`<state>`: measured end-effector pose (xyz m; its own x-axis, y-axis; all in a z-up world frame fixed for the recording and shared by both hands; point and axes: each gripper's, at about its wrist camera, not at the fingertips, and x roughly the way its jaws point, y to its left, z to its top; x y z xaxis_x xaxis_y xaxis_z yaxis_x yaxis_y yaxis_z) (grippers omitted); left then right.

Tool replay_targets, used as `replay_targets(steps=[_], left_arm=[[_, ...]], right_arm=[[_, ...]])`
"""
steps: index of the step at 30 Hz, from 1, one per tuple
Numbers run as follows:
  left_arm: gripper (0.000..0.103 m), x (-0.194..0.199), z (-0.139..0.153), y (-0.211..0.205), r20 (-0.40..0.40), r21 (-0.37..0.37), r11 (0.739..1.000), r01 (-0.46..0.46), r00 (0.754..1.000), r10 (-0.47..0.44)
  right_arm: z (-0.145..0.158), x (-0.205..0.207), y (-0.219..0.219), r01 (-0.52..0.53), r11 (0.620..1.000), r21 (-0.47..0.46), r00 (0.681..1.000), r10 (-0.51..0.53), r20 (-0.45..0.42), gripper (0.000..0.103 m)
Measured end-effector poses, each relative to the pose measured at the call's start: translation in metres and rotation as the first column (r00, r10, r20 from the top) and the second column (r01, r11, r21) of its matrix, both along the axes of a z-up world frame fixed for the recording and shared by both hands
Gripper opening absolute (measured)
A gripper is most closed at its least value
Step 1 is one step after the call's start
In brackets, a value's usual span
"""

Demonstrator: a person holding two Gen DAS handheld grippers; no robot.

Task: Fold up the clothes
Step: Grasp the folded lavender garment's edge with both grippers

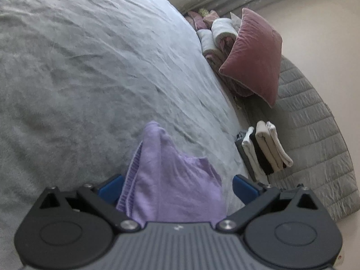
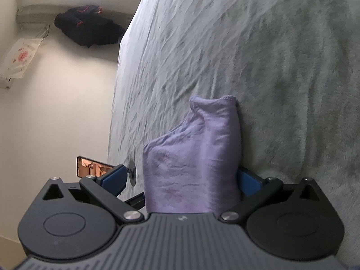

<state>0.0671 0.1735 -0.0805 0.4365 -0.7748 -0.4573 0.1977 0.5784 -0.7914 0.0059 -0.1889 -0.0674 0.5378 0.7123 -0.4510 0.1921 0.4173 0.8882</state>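
Observation:
A lilac knit garment [image 1: 171, 180] with a ribbed hem bunches up between the fingers of my left gripper [image 1: 177, 190]. That gripper is open; its left blue pad [image 1: 111, 189] touches the hem and its right pad [image 1: 245, 190] stands apart from the cloth. In the right wrist view another bunch of the lilac garment [image 2: 193, 157] rises between the fingers of my right gripper [image 2: 181, 180], which is also open. The right blue pad [image 2: 248, 182] there touches the cloth and the left pad [image 2: 113, 180] is clear of it. Both grippers are over the grey bed sheet [image 1: 90, 78].
A stack of folded clothes [image 1: 263, 150] sits on a grey quilted mat [image 1: 315, 135] past the bed's edge, with a pink cushion [image 1: 254, 56] and rolled blankets [image 1: 216, 36] beyond. In the right wrist view, dark clothing [image 2: 87, 27] lies on the floor and a phone [image 2: 90, 166] stands beside the bed.

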Motion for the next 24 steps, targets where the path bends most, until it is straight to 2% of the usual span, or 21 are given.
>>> replay_targets(steps=[2, 5, 7, 10, 13, 15, 16, 18, 19, 24], left_arm=[[0.094, 0.0, -0.001, 0.001, 0.008, 0.004, 1.0, -0.02, 1.0, 0.02], [0.074, -0.003, -0.003, 0.005, 0.008, 0.016, 0.998, -0.064, 0.998, 0.064], [0.051, -0.003, -0.008, 0.009, -0.011, 0.013, 0.994, -0.108, 0.994, 0.108], [0.035, -0.006, -0.012, 0.012, -0.025, 0.016, 0.989, -0.149, 0.988, 0.149], [0.034, -0.011, -0.013, 0.012, -0.014, 0.029, 0.985, -0.171, 0.985, 0.172], [0.03, -0.015, -0.012, 0.011, 0.0, 0.047, 0.982, -0.185, 0.983, 0.185], [0.025, -0.016, -0.012, 0.01, 0.008, 0.061, 0.979, -0.193, 0.981, 0.193], [0.019, -0.018, -0.01, 0.007, 0.027, 0.085, 0.973, -0.215, 0.977, 0.213], [0.016, -0.02, -0.008, 0.007, 0.037, 0.089, 0.97, -0.224, 0.974, 0.222], [0.012, -0.028, 0.008, -0.003, 0.115, 0.145, 0.956, -0.256, 0.964, 0.241]], right_arm=[[0.0, -0.002, -0.001, 0.038, 0.999, 0.008, 0.999, -0.038, -0.005, 0.103], [0.002, -0.005, 0.001, 0.063, 0.998, -0.009, 0.998, -0.063, 0.013, 0.103], [0.004, -0.007, 0.003, 0.074, 0.997, -0.025, 0.997, -0.073, 0.028, 0.102], [0.006, -0.009, 0.006, 0.087, 0.995, -0.053, 0.995, -0.084, 0.05, 0.088], [0.006, -0.008, 0.014, 0.083, 0.991, -0.102, 0.995, -0.076, 0.069, 0.077], [0.008, -0.007, 0.022, 0.069, 0.985, -0.159, 0.995, -0.056, 0.088, 0.06], [0.011, -0.007, 0.026, 0.056, 0.975, -0.216, 0.994, -0.034, 0.107, 0.055], [0.018, -0.009, 0.036, 0.043, 0.943, -0.331, 0.99, 0.004, 0.14, 0.031], [0.02, -0.01, 0.039, 0.042, 0.927, -0.372, 0.988, 0.017, 0.154, 0.024], [0.029, -0.019, 0.047, 0.061, 0.892, -0.448, 0.975, 0.043, 0.217, 0.021]])
